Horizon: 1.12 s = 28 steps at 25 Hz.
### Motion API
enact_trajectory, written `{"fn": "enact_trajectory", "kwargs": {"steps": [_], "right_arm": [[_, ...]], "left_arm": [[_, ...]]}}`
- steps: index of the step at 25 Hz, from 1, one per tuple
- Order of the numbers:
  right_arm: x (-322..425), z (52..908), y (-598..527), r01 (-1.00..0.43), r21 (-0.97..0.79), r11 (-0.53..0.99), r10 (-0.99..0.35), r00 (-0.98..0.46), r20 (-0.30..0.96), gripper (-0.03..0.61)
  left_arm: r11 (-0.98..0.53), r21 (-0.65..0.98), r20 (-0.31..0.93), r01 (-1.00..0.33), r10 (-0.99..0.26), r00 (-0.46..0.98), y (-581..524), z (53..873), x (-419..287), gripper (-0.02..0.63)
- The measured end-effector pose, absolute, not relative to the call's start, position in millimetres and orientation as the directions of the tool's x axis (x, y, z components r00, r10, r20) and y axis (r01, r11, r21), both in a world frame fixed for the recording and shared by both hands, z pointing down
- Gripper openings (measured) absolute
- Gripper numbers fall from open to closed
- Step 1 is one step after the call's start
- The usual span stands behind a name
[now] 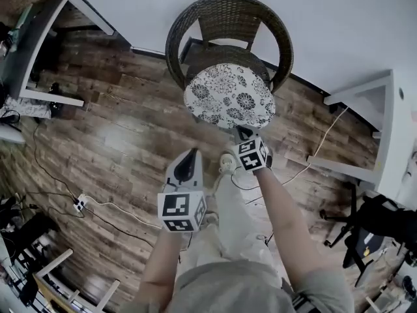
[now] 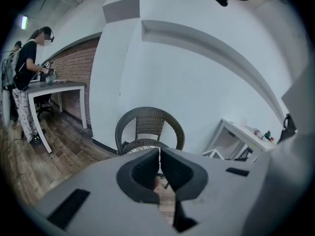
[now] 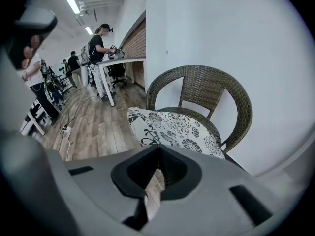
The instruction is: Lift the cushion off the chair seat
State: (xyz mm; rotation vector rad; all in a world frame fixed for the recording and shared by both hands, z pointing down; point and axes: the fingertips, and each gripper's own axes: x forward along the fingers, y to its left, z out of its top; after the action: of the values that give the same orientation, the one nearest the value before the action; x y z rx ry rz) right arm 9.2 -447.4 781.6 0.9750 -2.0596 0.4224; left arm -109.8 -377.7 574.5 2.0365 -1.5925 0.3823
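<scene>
—Cushion (image 1: 228,96) aside for a moment, what is nearest?
—In the head view, two forearms. The left gripper (image 1: 187,156) hangs near, over the wooden floor (image 1: 117,122), well short of the chair (image 1: 225,18). Its own view shows the jaws drawn together with nothing between them.
—And the right gripper (image 1: 242,133)?
—Further out, at the cushion's near edge. The right gripper view shows its jaws closed, pinching that patterned edge. The head view shows only the tip meeting the fabric.
—So where is the cushion?
—Over the round seat, its near edge tilted up and overhanging the seat front toward the person. The right gripper view shows that tilt, with the near left corner hanging over the floor; from above it looks flat. Whether the far edge rests on the seat I cannot tell.
—What does the left gripper view add?
—Just a sliver of floral fabric above its jaws, then the wicker backrest against the white wall (image 1: 326,18). Far left, a person (image 2: 27,68) stands at a white desk (image 2: 59,86); the head view does not show that person. It alone shows the power strip (image 1: 79,204) on the floor, left.
</scene>
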Motion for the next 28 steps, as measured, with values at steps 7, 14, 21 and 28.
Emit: {"fn": "enact_trajectory", "kwargs": {"steps": [7, 14, 21, 28], "right_arm": [[23, 728, -410, -0.806, 0.01, 0.592, -0.555, -0.399, 0.73, 0.006], [29, 671, -390, -0.808, 0.058, 0.586, -0.614, -0.396, 0.683, 0.006], [41, 603, -368, -0.833, 0.075, 0.548, -0.684, -0.394, 0.614, 0.006], [37, 547, -334, -0.844, 0.097, 0.527, -0.736, -0.397, 0.548, 0.006]], "left_arm": [[-0.174, 0.204, 0.504, -0.963, -0.825, 0.256, -328, 537, -104, 0.011], [-0.173, 0.183, 0.468, -0.968, -0.85, 0.24, -296, 498, -107, 0.009], [-0.204, 0.154, 0.449, -0.967, -0.857, 0.252, -259, 469, -100, 0.01], [-0.237, 0.112, 0.408, -0.965, -0.874, 0.262, -225, 439, -107, 0.01]]}}
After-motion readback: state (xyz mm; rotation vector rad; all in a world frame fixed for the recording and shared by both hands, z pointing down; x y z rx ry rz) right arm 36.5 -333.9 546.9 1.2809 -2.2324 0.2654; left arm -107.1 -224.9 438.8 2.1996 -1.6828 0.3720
